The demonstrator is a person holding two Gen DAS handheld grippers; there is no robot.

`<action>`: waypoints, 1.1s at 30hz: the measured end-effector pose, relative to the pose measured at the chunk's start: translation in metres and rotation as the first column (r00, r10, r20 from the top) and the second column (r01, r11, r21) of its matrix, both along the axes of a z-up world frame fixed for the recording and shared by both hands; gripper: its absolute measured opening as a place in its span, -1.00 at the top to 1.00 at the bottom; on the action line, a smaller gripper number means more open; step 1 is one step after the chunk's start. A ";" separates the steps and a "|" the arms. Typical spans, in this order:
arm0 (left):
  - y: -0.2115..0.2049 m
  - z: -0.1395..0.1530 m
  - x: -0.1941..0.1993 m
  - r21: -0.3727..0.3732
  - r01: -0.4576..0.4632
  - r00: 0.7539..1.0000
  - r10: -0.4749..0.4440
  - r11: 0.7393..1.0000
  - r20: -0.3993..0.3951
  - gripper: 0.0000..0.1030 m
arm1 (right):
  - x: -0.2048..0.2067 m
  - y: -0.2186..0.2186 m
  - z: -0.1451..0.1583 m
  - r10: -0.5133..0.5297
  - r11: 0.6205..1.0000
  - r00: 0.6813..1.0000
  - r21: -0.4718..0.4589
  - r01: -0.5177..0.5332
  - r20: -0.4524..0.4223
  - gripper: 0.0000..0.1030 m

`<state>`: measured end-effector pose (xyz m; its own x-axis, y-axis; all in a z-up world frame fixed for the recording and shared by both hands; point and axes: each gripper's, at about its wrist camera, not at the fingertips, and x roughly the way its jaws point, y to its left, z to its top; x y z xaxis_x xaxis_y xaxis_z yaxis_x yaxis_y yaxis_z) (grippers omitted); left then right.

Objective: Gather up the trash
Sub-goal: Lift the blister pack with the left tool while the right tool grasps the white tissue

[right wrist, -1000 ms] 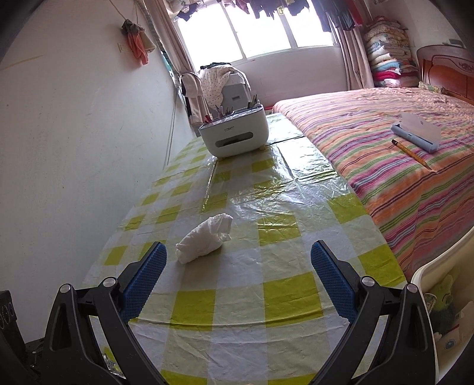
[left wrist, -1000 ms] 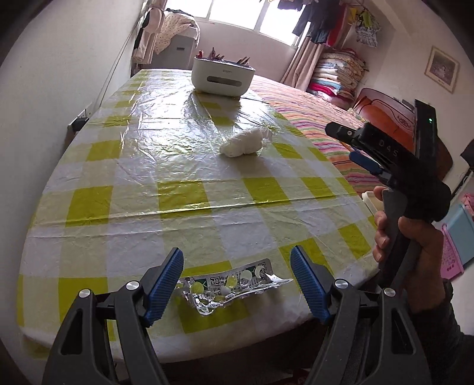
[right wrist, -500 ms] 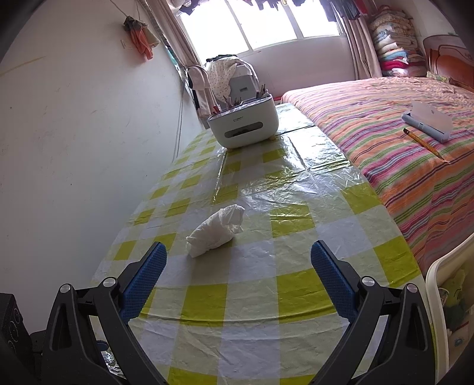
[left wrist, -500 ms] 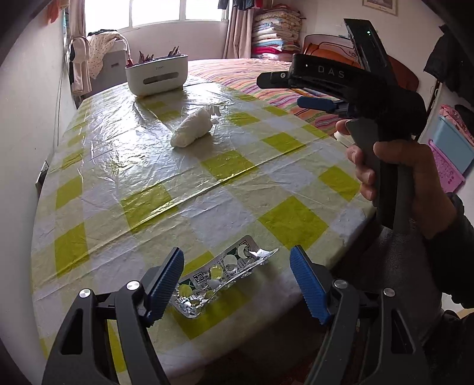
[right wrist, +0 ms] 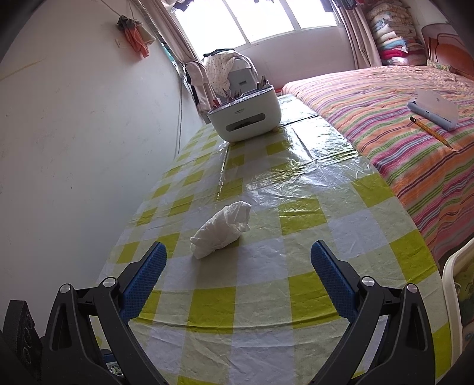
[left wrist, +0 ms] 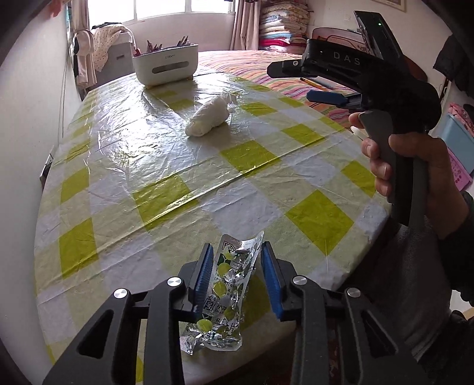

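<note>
My left gripper (left wrist: 237, 260) has just been closing on the blister pack (left wrist: 228, 284), which lies between its 2 pads at the table's (left wrist: 166, 189) near edge; the pads look pressed against its sides. My right gripper (right wrist: 238, 266) is spread wide, empty, facing the tissue (right wrist: 220, 229) mid-table.

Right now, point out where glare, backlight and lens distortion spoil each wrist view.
Left wrist view: glare streaks the clear plastic film over the yellow-checked tablecloth; the crumpled silver foil blister pack glints; the edges bow. Right wrist view: the bright window blows out white, glare lies beyond the crumpled white tissue, and the corners go dark.
</note>
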<state>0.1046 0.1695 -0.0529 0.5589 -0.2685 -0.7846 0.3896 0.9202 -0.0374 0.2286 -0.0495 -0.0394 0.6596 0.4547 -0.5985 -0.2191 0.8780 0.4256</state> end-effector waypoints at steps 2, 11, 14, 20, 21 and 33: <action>0.004 0.001 0.003 -0.016 -0.018 1.000 0.018 1.000 -0.003 0.39 | 0.003 0.003 -0.002 0.003 1.000 1.000 -0.002 -0.003 -0.008 -0.87; 0.017 0.003 0.014 -0.058 -0.154 0.988 0.155 0.986 0.018 0.43 | 0.025 0.017 -0.014 0.011 1.000 0.998 -0.001 -0.011 -0.068 -0.87; 0.023 0.009 0.016 -0.115 -0.187 0.981 0.191 0.976 0.025 0.44 | 0.037 0.022 -0.022 0.010 1.000 0.993 0.015 -0.009 -0.116 -0.87; 0.038 0.026 0.019 -0.263 -0.241 0.966 0.258 0.934 0.029 0.44 | 0.057 0.046 -0.033 0.008 0.998 0.986 -0.064 -0.019 -0.169 -0.87; 0.040 0.028 0.019 -0.284 -0.250 0.963 0.269 0.926 0.029 0.44 | 0.060 0.050 -0.034 0.004 0.996 0.985 -0.085 -0.019 -0.172 -0.87; 0.044 0.046 0.016 -0.384 -0.266 0.952 0.304 0.884 0.040 0.44 | 0.078 0.085 -0.054 0.013 0.981 0.980 -0.186 -0.051 -0.197 -0.55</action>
<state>0.1203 0.2136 -0.0070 0.7227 -0.3464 -0.5981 0.1318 0.9186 -0.3727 0.3067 0.0353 -0.0932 0.5090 0.3401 -0.7907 -0.1777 0.9404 0.2900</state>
